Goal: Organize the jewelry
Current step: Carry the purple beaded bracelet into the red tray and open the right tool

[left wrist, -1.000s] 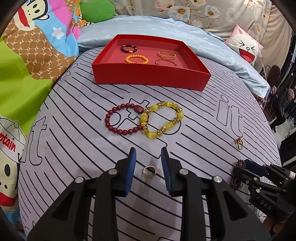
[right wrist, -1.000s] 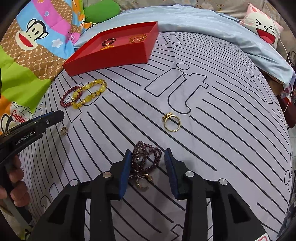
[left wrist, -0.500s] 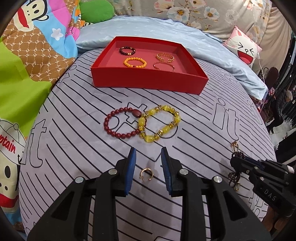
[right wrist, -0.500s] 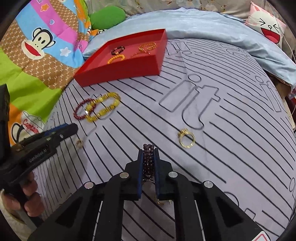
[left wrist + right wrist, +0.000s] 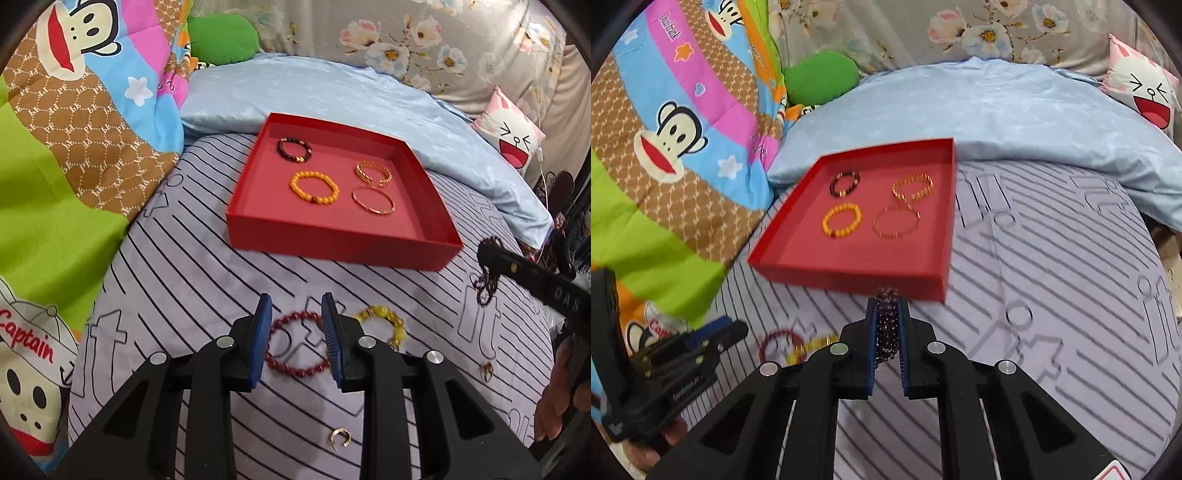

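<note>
My right gripper (image 5: 886, 306) is shut on a dark purple bead bracelet (image 5: 886, 325), held above the bed just short of the red tray (image 5: 849, 277). From the left wrist view this bracelet (image 5: 485, 284) dangles from the right gripper (image 5: 489, 253). The tray (image 5: 332, 247) holds several bracelets. My left gripper (image 5: 295, 332) hovers open and empty over a red bead bracelet (image 5: 295, 365); a yellow bead bracelet (image 5: 384, 321) lies beside it. A small open gold ring (image 5: 340, 439) lies under the left gripper's body. Another gold ring (image 5: 487, 371) lies to the right.
The striped sheet (image 5: 184, 295) covers a rounded bed. A cartoon-print quilt (image 5: 55, 166) rises on the left. A light blue pillow (image 5: 332, 92) lies behind the tray, with a cat-face cushion (image 5: 513, 136) at the far right. A hand (image 5: 565, 387) holds the right gripper.
My right gripper shut on the purple bracelet, lifted it and carried it toward the tray. My left gripper moved forward past the small open ring, and stands over the red bracelet.
</note>
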A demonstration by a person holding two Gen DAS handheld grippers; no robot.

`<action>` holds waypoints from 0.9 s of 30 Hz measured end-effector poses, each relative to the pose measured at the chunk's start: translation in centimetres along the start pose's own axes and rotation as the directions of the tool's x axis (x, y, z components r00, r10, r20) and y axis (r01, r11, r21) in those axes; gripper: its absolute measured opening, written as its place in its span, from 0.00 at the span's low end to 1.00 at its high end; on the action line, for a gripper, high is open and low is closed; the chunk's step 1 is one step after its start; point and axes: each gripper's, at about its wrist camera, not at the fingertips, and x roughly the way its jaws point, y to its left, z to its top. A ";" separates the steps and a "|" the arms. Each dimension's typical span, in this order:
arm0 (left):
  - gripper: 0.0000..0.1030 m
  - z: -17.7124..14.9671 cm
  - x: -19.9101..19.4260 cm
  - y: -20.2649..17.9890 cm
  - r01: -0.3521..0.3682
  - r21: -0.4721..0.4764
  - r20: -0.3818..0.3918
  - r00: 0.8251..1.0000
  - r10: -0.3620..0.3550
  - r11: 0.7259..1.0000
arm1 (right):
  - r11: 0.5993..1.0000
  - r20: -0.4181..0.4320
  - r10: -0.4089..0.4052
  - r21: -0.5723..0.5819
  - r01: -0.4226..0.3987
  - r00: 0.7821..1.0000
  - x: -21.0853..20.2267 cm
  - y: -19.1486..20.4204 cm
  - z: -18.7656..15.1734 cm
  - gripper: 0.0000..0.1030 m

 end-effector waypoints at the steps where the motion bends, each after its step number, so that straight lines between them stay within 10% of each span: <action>1: 0.26 0.2 0.2 0.2 -0.003 -0.004 0.002 1.000 0.003 1.000 | 1.000 0.002 0.007 0.005 -0.007 1.000 0.7 0.0 0.9 0.09; 16: 0.26 0.6 2.6 4.0 -0.053 -0.082 -0.031 0.998 0.050 0.995 | 0.999 -0.004 0.016 -0.030 -0.016 1.000 8.3 2.0 5.3 0.11; 27: 0.34 -0.7 3.1 3.7 -0.024 -0.091 -0.055 0.998 0.019 0.996 | 0.998 0.046 -0.062 -0.030 0.063 0.997 5.9 0.3 3.7 0.28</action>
